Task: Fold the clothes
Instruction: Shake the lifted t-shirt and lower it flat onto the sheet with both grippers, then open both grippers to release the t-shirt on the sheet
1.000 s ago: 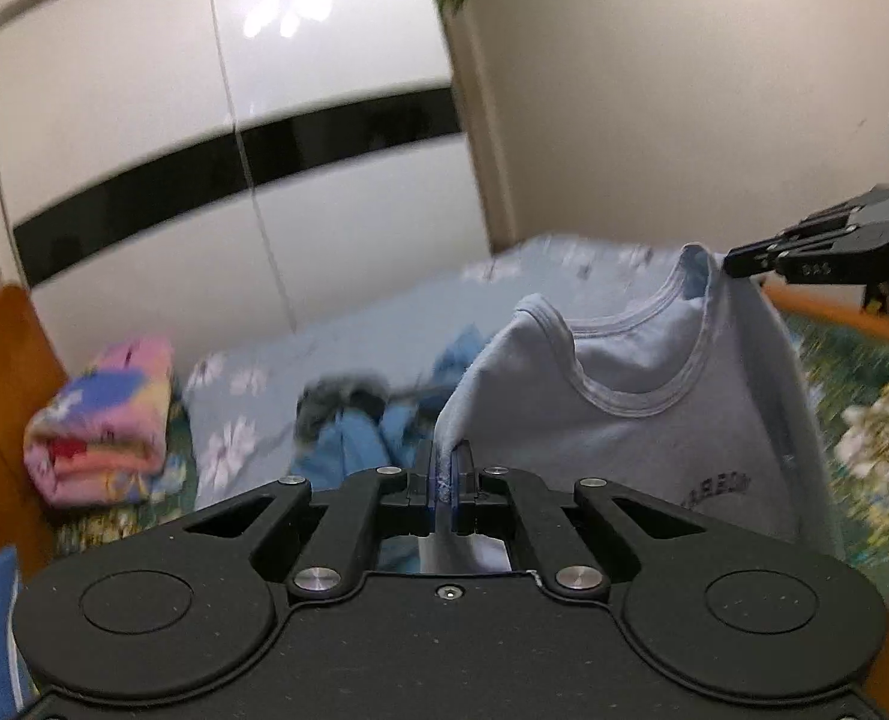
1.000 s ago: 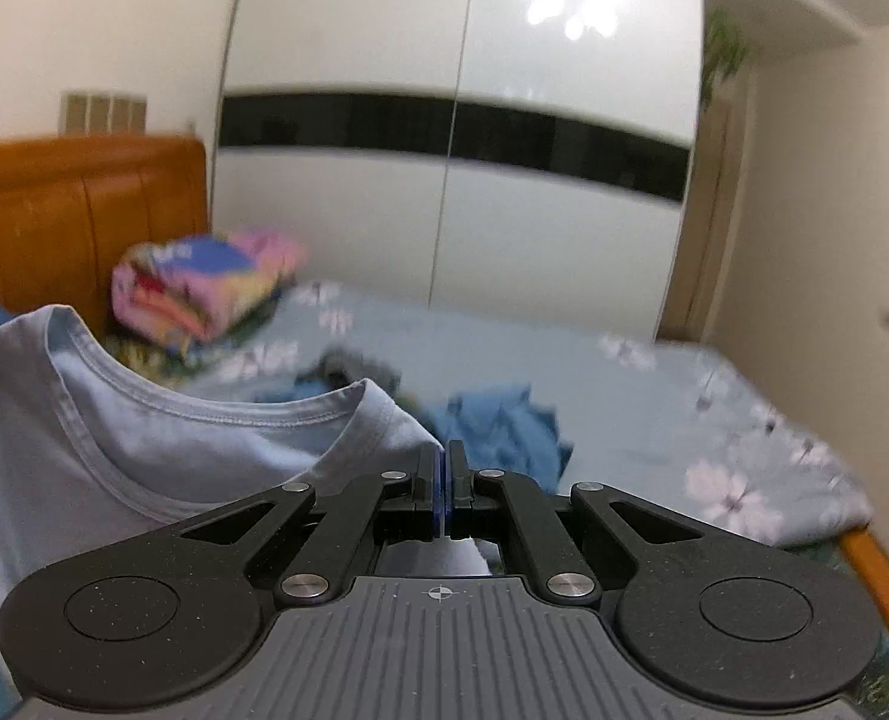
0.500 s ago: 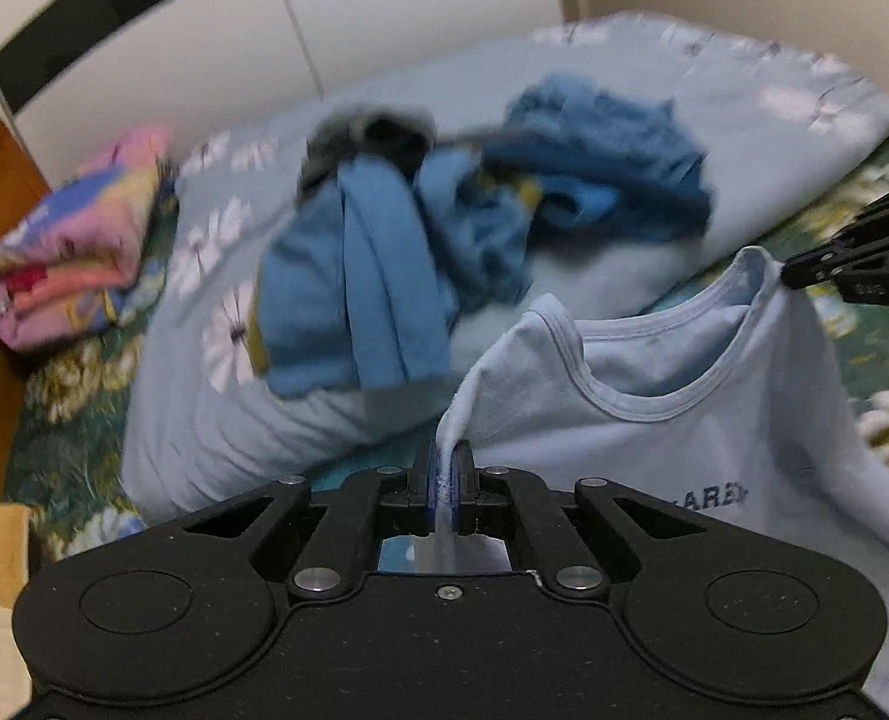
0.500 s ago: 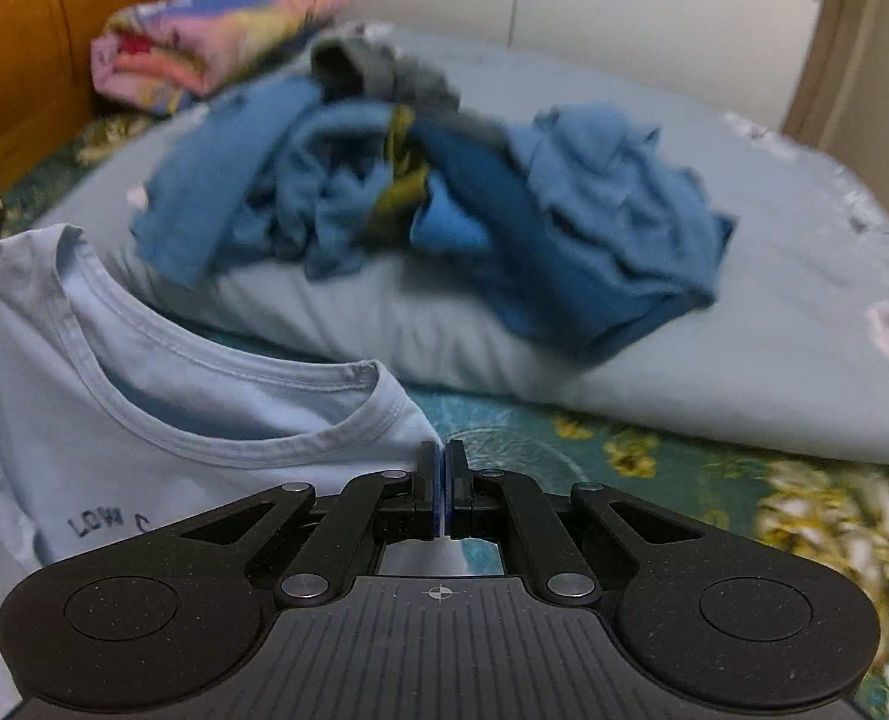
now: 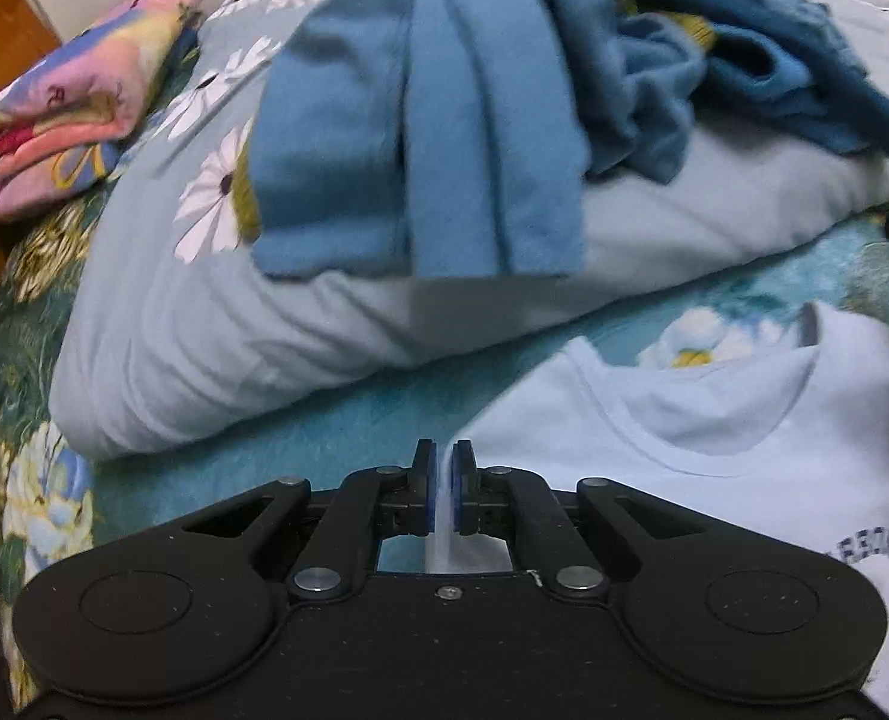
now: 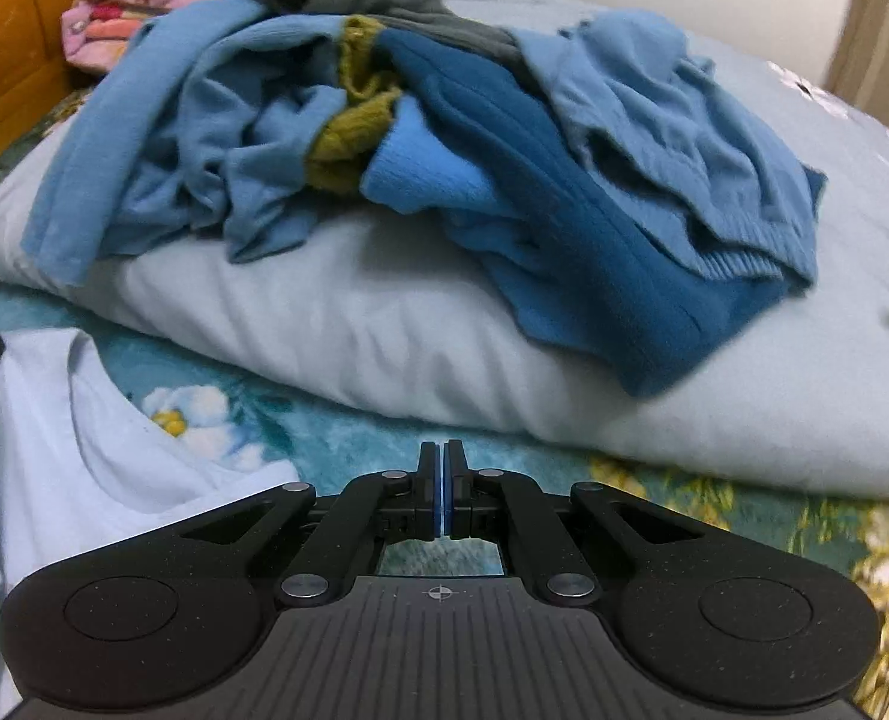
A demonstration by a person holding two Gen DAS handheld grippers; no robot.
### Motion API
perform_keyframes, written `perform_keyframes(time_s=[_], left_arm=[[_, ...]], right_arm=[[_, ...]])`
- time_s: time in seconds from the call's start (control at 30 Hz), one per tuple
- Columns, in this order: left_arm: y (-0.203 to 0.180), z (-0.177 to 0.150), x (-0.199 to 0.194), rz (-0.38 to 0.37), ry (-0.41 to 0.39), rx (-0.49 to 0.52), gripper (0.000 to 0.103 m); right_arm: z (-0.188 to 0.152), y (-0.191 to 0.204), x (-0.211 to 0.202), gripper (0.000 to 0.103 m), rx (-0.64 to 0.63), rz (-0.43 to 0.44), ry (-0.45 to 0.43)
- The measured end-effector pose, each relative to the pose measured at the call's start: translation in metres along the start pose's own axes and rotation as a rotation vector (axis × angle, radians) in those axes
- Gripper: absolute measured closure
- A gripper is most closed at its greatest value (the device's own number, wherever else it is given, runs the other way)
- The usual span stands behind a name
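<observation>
Bedding fills both views: a teal flowered bedspread [image 5: 348,414] lies directly under the jaws, so everything will be laid out on the bed itself.

Nearest, the left gripper [image 5: 443,489] has its jaws pinched on a thin fold of the pale blue T-shirt [image 5: 714,426], at what looks like a shoulder edge; the cloth runs down between the blue pads. From there the shirt spreads to the right of those jaws, neckline open toward the far side and dark lettering on the chest. The right gripper [image 6: 443,489] has its jaws pressed together with only a sliver of pale cloth showing between them; the T-shirt's other shoulder reaches in from the left, so it probably grips that edge.

This shirt looks light, thin and limp. It will sag and crease wherever it is unsupported, and a single layer could slip from a narrow pinch. Holding both shoulder seams or the ribbed collar, where the fabric is doubled, should give the surest grip and keep it flat.

Beyond the jaws sits a light blue quilt [image 6: 336,336] with daisy print. On it rests a heap of blue knitwear [image 6: 504,138], thicker and heavier. Farthest left lies a folded pink blanket [image 5: 66,108] beside an orange headboard [image 6: 12,42].
</observation>
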State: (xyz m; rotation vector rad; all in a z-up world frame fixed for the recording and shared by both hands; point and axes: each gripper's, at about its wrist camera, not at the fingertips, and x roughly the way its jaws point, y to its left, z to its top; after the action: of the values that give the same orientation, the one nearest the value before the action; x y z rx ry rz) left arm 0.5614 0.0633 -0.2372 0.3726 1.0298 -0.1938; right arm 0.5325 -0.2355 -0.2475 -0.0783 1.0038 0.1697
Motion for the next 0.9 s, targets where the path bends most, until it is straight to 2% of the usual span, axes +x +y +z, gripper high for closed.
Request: perform_keyframes(time_s=[0.03,0.07,0.1,0.2,0.23,0.3,0.33,0.43,0.47,0.5,0.57,0.6,0.7,0.8,0.9], left_arm=[[0.004,-0.002,0.001,-0.013,0.006,-0.016,0.099],[0.009,-0.003,0.002,-0.040,0.010,-0.038,0.094],[0.014,-0.005,0.003,-0.066,0.014,-0.058,0.085],[0.026,-0.004,-0.003,-0.092,0.013,-0.112,0.072],[0.031,-0.006,-0.011,-0.100,-0.004,-0.154,0.070],[0.038,-0.013,-0.030,-0.118,-0.023,-0.263,0.054],[0.040,-0.018,-0.041,-0.130,-0.034,-0.305,0.053],[0.036,-0.041,-0.075,-0.171,-0.060,-0.348,0.043],[0.032,-0.049,-0.085,-0.173,-0.077,-0.349,0.034],[0.028,-0.058,-0.096,-0.176,-0.093,-0.350,0.024],[0.022,-0.076,-0.114,-0.214,-0.128,-0.363,0.017],[0.018,-0.085,-0.122,-0.240,-0.141,-0.367,0.015],[0.008,-0.098,-0.136,-0.280,-0.114,-0.361,0.013],[0.001,-0.101,-0.142,-0.304,-0.069,-0.366,0.012],[-0.002,-0.097,-0.149,-0.320,-0.073,-0.353,0.012]], right_arm=[[-0.005,-0.003,-0.004,0.103,0.019,0.003,0.003],[-0.010,-0.007,-0.008,0.102,0.037,0.005,0.006],[-0.016,-0.010,-0.012,0.102,0.050,-0.007,0.012],[-0.040,-0.017,-0.038,0.102,0.112,-0.026,0.021],[-0.052,-0.019,-0.049,0.101,0.146,-0.034,0.022],[-0.079,-0.019,-0.072,0.098,0.226,-0.055,0.046],[-0.096,-0.017,-0.084,0.096,0.265,-0.066,0.060],[-0.150,-0.007,-0.112,0.078,0.363,-0.078,0.141],[-0.170,-0.004,-0.121,0.070,0.390,-0.075,0.168],[-0.186,0.001,-0.126,0.065,0.405,-0.077,0.193],[-0.214,0.009,-0.134,0.064,0.432,-0.085,0.235],[-0.224,0.014,-0.136,0.061,0.443,-0.088,0.248],[-0.243,0.022,-0.136,0.061,0.492,-0.113,0.261],[-0.250,0.025,-0.132,0.060,0.550,-0.136,0.259],[-0.253,0.025,-0.132,0.057,0.607,-0.145,0.242]])
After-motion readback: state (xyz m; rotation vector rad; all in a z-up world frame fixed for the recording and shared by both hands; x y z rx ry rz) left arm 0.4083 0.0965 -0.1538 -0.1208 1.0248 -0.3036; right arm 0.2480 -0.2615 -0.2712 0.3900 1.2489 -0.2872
